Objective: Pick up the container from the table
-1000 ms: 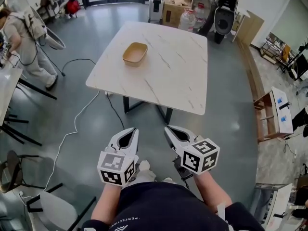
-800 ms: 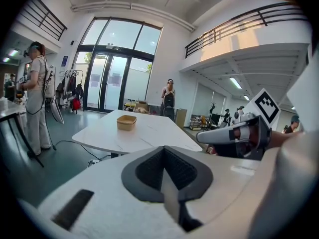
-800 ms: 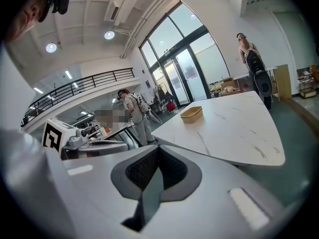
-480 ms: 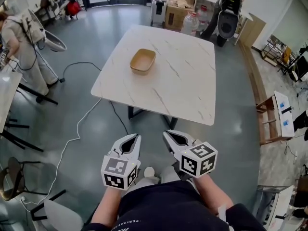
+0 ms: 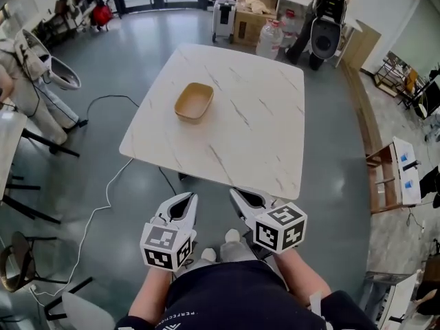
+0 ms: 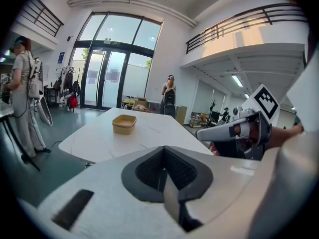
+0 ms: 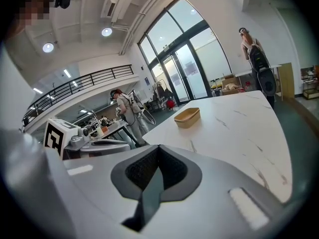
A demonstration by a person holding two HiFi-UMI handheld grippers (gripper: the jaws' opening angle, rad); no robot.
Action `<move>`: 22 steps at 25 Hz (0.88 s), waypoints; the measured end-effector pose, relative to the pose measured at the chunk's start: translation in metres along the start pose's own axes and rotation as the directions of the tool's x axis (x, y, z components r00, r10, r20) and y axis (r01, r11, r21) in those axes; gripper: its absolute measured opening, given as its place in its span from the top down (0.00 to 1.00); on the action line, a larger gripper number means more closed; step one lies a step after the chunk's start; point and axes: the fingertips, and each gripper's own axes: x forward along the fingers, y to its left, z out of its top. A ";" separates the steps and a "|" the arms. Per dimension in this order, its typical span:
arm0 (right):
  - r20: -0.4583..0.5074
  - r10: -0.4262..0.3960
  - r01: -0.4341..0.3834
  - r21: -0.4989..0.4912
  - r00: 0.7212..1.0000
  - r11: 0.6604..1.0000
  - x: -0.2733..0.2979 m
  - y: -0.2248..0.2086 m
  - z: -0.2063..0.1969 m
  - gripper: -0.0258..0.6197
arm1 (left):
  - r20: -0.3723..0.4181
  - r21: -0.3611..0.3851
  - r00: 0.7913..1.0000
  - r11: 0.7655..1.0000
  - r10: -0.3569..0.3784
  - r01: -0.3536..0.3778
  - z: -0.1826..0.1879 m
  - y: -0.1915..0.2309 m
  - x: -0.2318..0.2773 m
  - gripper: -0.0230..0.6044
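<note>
A tan oval container (image 5: 194, 102) stands empty on the white marble table (image 5: 261, 136), toward its left side. Both grippers hang over the floor just short of the table's near edge, side by side and pointing at it. My left gripper (image 5: 185, 198) is shut with nothing in it. My right gripper (image 5: 235, 194) is shut too and holds nothing. The left gripper view shows the container (image 6: 124, 124) far ahead beyond the closed jaws, and the right gripper view shows the container (image 7: 187, 116) ahead to the right.
A white cable (image 5: 103, 191) snakes over the grey floor left of the table. A person (image 5: 27, 67) stands at far left, another (image 5: 328, 12) behind the table beside cardboard boxes (image 5: 251, 12). A small wooden stand (image 5: 395, 167) sits to the right.
Both grippers have come forward and the table's near edge now lies close in front of their tips. Their jaws have stayed shut.
</note>
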 end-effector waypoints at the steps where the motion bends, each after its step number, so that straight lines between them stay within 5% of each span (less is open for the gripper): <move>1: 0.000 0.004 -0.004 -0.002 1.000 1.000 0.001 -0.006 0.005 0.96 | -0.001 -0.002 1.000 1.000 0.001 -0.001 0.004 0.000 0.008 0.97; 22: -0.039 0.075 -0.076 -0.029 0.996 0.997 0.010 -0.096 0.040 0.96 | 0.024 0.011 0.999 0.999 0.039 -0.039 0.042 -0.023 0.108 0.97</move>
